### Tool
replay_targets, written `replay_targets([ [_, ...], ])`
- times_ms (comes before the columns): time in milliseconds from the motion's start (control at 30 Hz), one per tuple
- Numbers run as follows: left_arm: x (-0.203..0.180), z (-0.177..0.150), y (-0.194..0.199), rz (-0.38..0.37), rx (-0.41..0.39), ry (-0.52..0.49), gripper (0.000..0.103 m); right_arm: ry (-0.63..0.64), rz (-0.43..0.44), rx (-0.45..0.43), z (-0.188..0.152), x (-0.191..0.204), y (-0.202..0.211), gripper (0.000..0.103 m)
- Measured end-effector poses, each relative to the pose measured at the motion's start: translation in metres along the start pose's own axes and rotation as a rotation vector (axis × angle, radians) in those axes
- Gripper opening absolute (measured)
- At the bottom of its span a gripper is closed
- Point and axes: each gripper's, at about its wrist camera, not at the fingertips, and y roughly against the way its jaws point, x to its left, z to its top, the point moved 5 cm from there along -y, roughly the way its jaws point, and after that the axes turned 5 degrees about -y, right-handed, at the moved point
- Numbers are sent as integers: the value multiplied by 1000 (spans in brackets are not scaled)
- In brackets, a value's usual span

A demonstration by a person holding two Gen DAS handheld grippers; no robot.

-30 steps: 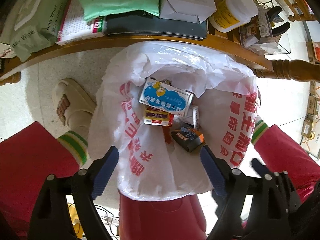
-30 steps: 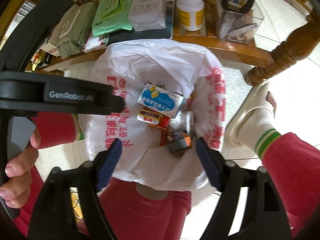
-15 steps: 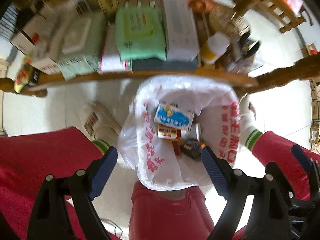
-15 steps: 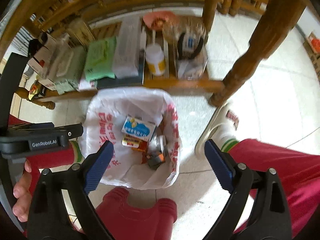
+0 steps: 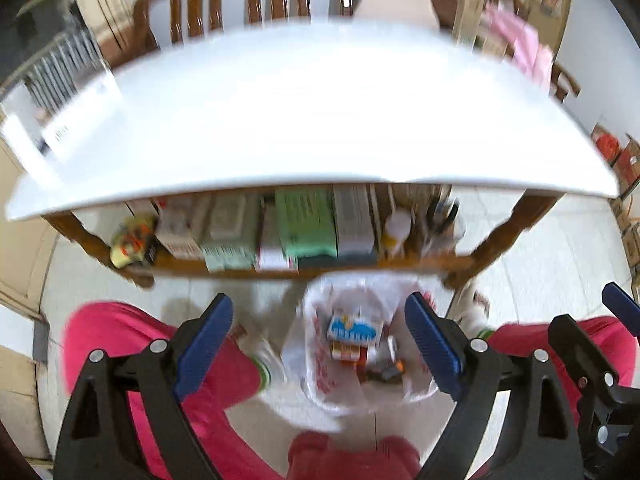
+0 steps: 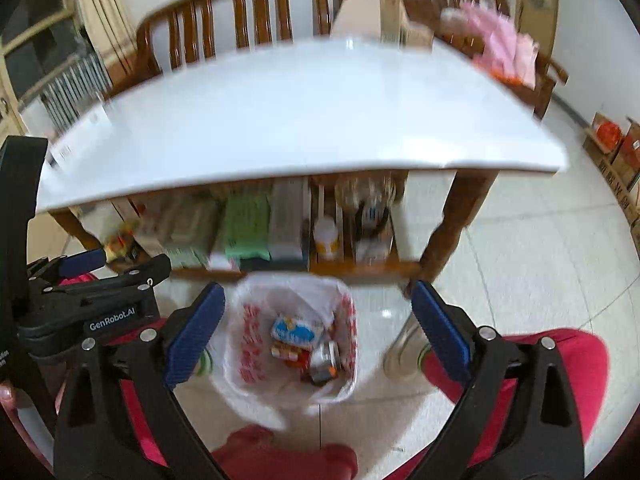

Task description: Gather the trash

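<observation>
A white plastic trash bag with red print stands open on the floor between the person's red-trousered legs; it also shows in the right wrist view. Inside lie a blue-and-white box, a red box and a dark packet. My left gripper is open and empty, high above the bag. My right gripper is open and empty, also high above it. The left gripper's body shows at the left of the right wrist view.
A white tabletop spans the view, with a white box at its left end. A lower wooden shelf holds packets, a green pack and a white bottle. A wooden bench stands behind. Cardboard boxes sit at the right wall.
Both grippers have risen well away from the bag and tilted up, so the tabletop now fills the view. The bag looks much smaller. Both stayed open and empty.
</observation>
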Motion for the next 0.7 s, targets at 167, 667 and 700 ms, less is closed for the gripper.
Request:
replay_targets([
  [167,-2,13,64,17,-174,-2,93,15,0,-160,17,7,56,96],
  [667,3,20,201,76,-513,49,95,55,-34,-517,35,16,192,96],
  [700,3,20,206,79,-521,49,95,57,-36,-532,35,16,198,96],
])
